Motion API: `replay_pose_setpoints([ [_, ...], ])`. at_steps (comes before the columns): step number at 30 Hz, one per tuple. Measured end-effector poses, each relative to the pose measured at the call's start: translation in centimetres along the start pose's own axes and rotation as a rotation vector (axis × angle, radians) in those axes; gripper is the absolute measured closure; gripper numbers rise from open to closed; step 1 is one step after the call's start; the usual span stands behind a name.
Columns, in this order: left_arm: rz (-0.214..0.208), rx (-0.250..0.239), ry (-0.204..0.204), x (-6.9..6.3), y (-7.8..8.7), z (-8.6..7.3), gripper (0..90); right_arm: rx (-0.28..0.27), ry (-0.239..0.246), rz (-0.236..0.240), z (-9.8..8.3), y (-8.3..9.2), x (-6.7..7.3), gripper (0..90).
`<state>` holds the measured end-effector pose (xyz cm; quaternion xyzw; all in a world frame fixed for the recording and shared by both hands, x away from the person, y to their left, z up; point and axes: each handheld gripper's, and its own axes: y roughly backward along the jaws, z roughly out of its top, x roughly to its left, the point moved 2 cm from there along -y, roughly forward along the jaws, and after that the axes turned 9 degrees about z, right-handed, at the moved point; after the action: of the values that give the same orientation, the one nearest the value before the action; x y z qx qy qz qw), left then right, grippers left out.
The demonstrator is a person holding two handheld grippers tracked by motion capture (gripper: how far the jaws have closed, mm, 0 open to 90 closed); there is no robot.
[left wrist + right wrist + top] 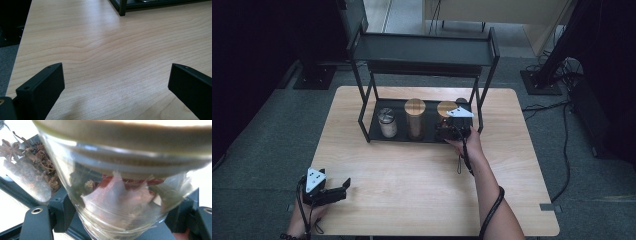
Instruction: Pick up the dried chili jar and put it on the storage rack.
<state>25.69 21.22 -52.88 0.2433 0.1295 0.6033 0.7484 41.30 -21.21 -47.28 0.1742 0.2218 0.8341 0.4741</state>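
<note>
**Three jars on the rack, one in our grip**

Three jars stand on the lower tray of the black rack [367,127] at the far side of the table [412,185]: a small metal-lidded jar [387,122] at the left, a tall jar with a wooden lid [415,119] in the middle, and a chilli jar [120,195] at the right. We have our right gripper [451,131] at that last one. In the right gripper view the glass, with red dried chillies inside under a wooden lid, sits between the two black jaws, which are drawn in against its sides, so we judge the grip made. Beside it, through the neighbouring glass, we see star anise.

Our left gripper [343,186] hangs low over the near left corner of the table, well apart from the rack. Its jaws stand wide, with bare wood between them and nothing held.

As for progress, we reckon the reach and the clamp are done. The chilli jar looks to be on or barely off the tray; we cannot tell which. What is left, in our judgement, is to draw it out from under the upper shelf without knocking the tall jar just beside it, and to set it down wherever it belongs.
</note>
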Motion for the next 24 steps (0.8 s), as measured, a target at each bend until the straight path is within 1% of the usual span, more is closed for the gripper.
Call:
replay_pose_setpoints([
  [3,0.001,-0.001,-0.002,0.0,0.0,0.0,0.9,0.013,0.014,-0.007,-0.1,0.0,0.1,21.9],
  [6,0.002,-0.001,-0.002,0.0,0.0,0.0,0.9,0.016,0.001,-0.002,-0.2,0.2,0.2,19.1],
  [10,0.003,-0.001,-0.004,0.0,0.0,0.0,0.9,0.01,-0.003,-0.019,-0.8,0.3,0.5,16.7],
  [13,0.005,0.0,-0.007,-0.1,0.0,0.0,0.9,0.009,-0.01,-0.016,-1.2,0.5,0.6,15.9],
  [16,0.005,0.002,-0.008,-0.1,0.0,0.0,0.9,0.015,-0.004,-0.012,-1.7,0.6,0.7,14.7],
  [19,0.004,0.004,-0.008,-0.1,0.0,0.0,0.9,0.009,-0.008,0.002,-2.0,0.9,0.7,13.0],
  [22,0.003,0.006,-0.01,-0.1,0.0,0.0,0.9,0.005,-0.003,0.011,-2.2,1.2,0.9,10.0],
  [24,0.003,0.005,-0.007,-0.1,0.0,0.0,0.9,0.006,0.003,0.008,-2.3,1.4,1.1,9.6],
])
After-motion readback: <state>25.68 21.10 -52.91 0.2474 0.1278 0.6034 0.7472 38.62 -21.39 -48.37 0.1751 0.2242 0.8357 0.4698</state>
